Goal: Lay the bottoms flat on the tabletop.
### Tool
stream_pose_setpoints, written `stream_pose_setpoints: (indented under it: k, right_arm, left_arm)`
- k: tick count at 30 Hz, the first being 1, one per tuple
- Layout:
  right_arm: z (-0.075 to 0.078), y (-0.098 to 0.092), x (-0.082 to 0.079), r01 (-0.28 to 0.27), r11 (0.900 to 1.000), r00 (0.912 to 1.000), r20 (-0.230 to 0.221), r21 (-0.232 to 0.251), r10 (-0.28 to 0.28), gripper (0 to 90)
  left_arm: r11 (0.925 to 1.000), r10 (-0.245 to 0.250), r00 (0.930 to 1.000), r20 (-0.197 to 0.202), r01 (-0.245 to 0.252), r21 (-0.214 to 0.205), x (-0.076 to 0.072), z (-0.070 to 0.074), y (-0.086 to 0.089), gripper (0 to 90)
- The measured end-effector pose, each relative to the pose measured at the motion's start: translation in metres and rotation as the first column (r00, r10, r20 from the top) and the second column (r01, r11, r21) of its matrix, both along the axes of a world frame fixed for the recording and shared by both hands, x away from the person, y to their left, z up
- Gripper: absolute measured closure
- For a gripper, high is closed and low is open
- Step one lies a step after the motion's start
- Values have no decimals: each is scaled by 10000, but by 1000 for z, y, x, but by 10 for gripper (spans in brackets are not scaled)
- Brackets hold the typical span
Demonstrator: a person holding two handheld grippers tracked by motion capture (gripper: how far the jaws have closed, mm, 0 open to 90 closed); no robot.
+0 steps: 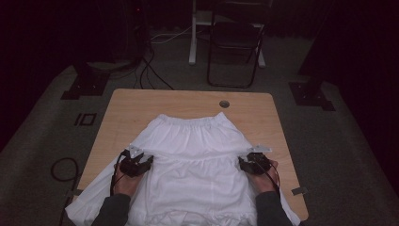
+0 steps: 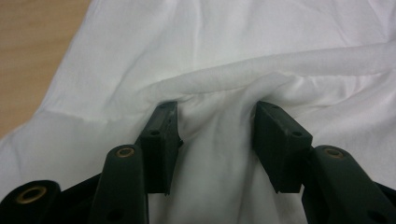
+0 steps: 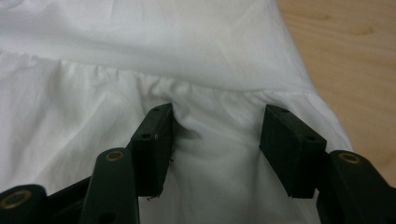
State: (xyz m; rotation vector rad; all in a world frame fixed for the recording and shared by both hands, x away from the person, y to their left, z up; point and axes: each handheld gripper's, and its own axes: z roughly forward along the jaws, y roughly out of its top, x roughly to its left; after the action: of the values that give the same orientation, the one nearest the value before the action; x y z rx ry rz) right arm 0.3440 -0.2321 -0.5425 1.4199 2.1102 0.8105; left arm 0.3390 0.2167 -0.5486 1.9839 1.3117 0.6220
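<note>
A white gathered skirt (image 1: 194, 139) lies flat on the wooden table (image 1: 136, 101), its elastic waist at the far end and its hem hanging over the near edge. My left gripper (image 1: 147, 161) rests on the skirt's left side at a cross seam. Its jaws stand apart in the left gripper view (image 2: 217, 128), tips pressed into the skirt (image 2: 219, 51), with a hump of cloth rising between them. My right gripper (image 1: 243, 163) sits on the skirt's right side at the same seam. In the right gripper view (image 3: 217, 133) its jaws stand apart over the gathered seam of the skirt (image 3: 140, 42).
A round cable hole (image 1: 224, 103) sits near the table's far edge. Beyond the table stand a dark folding chair (image 1: 235, 44) and a white stand leg (image 1: 192, 33). Cables (image 1: 150, 70) run over the carpet at the back left. Bare wood shows on both sides of the skirt.
</note>
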Motion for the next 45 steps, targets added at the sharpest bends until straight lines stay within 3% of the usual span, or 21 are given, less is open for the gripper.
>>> stream_pose_setpoints:
  k: [3,4,5,6,9,10,11,14,15,16,19,21,23,24,25,28,32,34,38,41,45]
  right_arm:
    - [1,0,17,39,10000,10000,-58,-64,-39,437]
    - [1,0,17,39,10000,10000,-58,-64,-39,437]
    - [1,0,23,52,10000,10000,-59,-74,-52,437]
    - [2,0,38,128,9999,9999,-87,-77,-129,438]
    - [3,1,59,313,9995,9994,-128,-100,-314,438]
    - [3,1,59,313,9995,9994,-128,-100,-314,438]
    - [4,2,66,397,9991,9990,-200,-143,-400,438]
    - [5,5,91,744,9969,9969,-241,-257,-750,439]
    - [5,6,96,942,9953,9951,-278,-232,-948,439]
    - [6,8,100,1179,9927,9925,-305,-237,-1186,438]
    - [5,15,111,1717,9850,9847,-277,-168,-1722,425]
    - [6,16,116,1870,9823,9813,-440,-131,-1874,418]
    - [9,17,117,1745,9840,9822,-637,-368,-1766,421]
    - [10,17,116,1692,9844,9825,-707,-477,-1723,430]
    - [12,16,112,1602,9854,9837,-729,-576,-1642,437]
    - [22,10,98,1405,9900,9891,-443,-84,-1407,445]
    - [33,1,62,706,9940,9973,-241,841,-688,431]
    - [33,-1,44,370,9960,9992,-179,813,-357,409]
    - [30,-6,4,-175,9966,9998,-54,803,180,387]
    - [27,-14,-19,-133,9956,9999,17,926,132,372]
    - [19,-19,-40,-72,9957,9999,-102,920,82,346]
  left_arm:
    - [10000,73,10000,0,-73,12,18,0,-2,512]
    - [10000,73,10000,0,-73,12,18,0,-2,512]
    - [9999,130,9999,-19,-130,3,32,1,-2,512]
    - [9999,152,9999,-19,-152,6,38,1,-3,512]
    - [9998,201,9998,-66,-201,8,56,2,-5,510]
    - [9998,201,9998,-66,-201,8,56,2,-5,510]
    - [9997,240,9997,-100,-240,15,67,2,-7,510]
    - [9992,400,9991,-171,-398,88,80,4,-10,506]
    - [9982,513,9987,-72,-510,302,83,4,-13,502]
    - [9938,653,9977,174,-666,887,87,5,-18,498]
    - [9810,1153,9929,298,-1186,1533,94,7,-30,495]
    - [9782,1499,9887,92,-1497,1437,96,8,-33,495]
    - [9826,1645,9856,-405,-1601,939,96,10,-31,494]
    - [9842,1562,9860,-578,-1504,938,93,13,-30,494]
    - [9862,1424,9886,-497,-1374,929,90,16,-29,495]
    - [9930,1143,9933,-174,-1137,334,73,29,-21,495]
    - [9934,1142,9935,39,-1141,-153,38,44,-3,483]
    - [9938,1086,9939,213,-1080,-280,19,46,6,473]
    - [9957,895,9957,245,-888,-269,-17,39,20,461]
    - [9954,927,9957,-8,-927,-229,-37,27,29,452]
    - [9898,1096,9924,-553,-1141,-859,-57,8,36,445]
